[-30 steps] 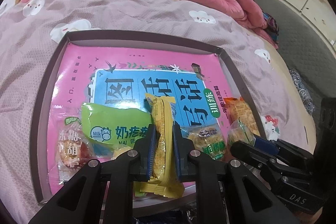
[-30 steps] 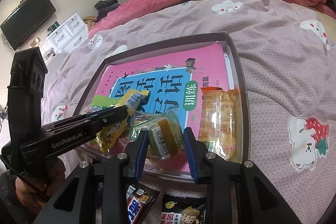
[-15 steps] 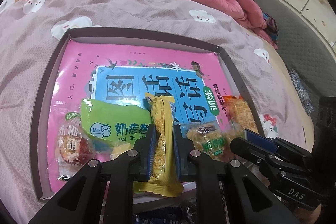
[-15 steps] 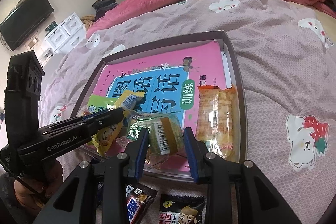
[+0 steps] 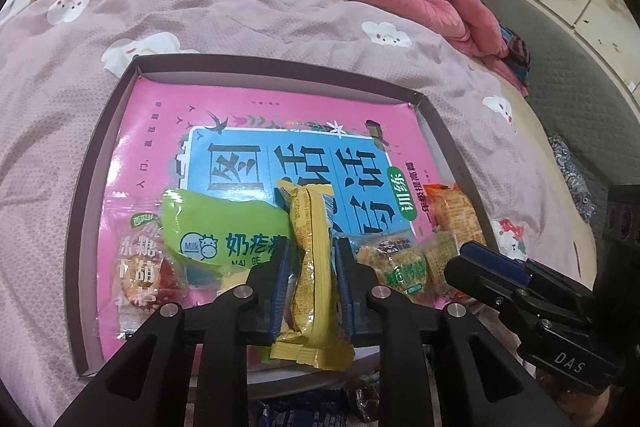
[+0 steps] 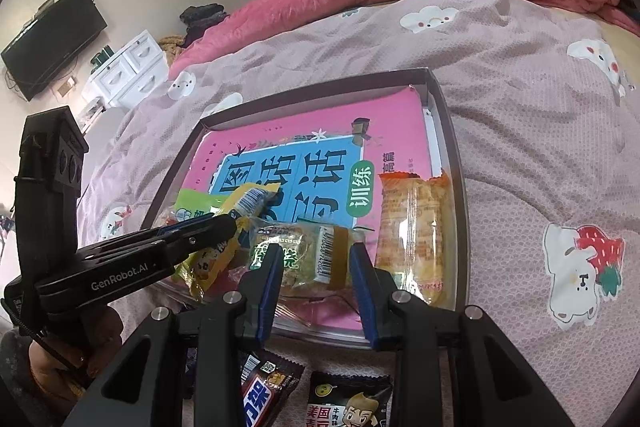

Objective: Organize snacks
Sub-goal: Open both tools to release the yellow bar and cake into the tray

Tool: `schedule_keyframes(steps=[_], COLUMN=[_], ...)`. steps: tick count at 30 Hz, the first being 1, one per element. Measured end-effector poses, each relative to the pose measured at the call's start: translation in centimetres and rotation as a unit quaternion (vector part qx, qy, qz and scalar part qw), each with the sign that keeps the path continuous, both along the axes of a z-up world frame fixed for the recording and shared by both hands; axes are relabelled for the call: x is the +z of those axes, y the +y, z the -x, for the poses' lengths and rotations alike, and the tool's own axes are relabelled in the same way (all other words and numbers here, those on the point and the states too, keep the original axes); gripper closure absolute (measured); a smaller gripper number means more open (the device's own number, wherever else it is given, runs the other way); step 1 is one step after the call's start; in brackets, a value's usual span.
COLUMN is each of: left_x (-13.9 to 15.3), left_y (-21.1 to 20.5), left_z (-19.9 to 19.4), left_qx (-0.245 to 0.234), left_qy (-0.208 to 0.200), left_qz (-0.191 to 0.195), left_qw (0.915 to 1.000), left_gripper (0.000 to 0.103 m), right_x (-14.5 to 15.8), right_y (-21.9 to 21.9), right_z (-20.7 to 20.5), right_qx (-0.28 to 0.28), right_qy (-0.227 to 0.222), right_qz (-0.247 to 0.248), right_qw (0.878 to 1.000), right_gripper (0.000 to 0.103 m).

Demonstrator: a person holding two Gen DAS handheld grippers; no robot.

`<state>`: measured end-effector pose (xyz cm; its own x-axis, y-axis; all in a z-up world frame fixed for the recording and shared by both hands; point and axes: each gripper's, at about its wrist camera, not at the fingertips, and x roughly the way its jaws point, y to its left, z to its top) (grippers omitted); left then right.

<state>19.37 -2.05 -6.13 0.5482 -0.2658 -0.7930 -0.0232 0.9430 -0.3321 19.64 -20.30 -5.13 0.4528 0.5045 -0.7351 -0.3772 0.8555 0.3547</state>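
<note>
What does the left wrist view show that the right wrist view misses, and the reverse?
Only the left wrist view shows the red candied-fruit packet at the tray's left end. Only the right wrist view shows the two dark snack packets on the bedspread before the tray, plus the TV. Both show the tray, the left gripper shut on the yellow packet, the green-label packet between the right gripper fingers, and the orange packet.

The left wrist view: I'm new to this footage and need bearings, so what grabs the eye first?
A yellow snack packet stands clamped in the left gripper at the near edge of the shallow box. Behind it, a bright pink and blue book fills the box floor. The right gripper pokes in from the right.
</note>
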Motion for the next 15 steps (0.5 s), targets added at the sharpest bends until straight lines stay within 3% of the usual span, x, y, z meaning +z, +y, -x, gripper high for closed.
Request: schedule_keyframes(steps=[10, 15], left_x=[0.8, 1.7], left_y=[-0.1, -0.2], left_z=[0.6, 1.1], left_qx=[-0.004, -0.005], left_qy=[-0.005, -0.014], left_qz=[0.000, -0.009], left_qw=[1.0000, 0.9999], left_gripper=[0.070, 0.059], right_x=[0.5, 0.9], right_y=[-0.3, -0.3], right_z=[0.1, 0.2], right_qx=[-0.005, -0.005], right_qy=[-0.009, -0.018], right_qz=[-0.012, -0.012], right_qw=[1.000, 1.000], right_gripper=[0.068, 0.068])
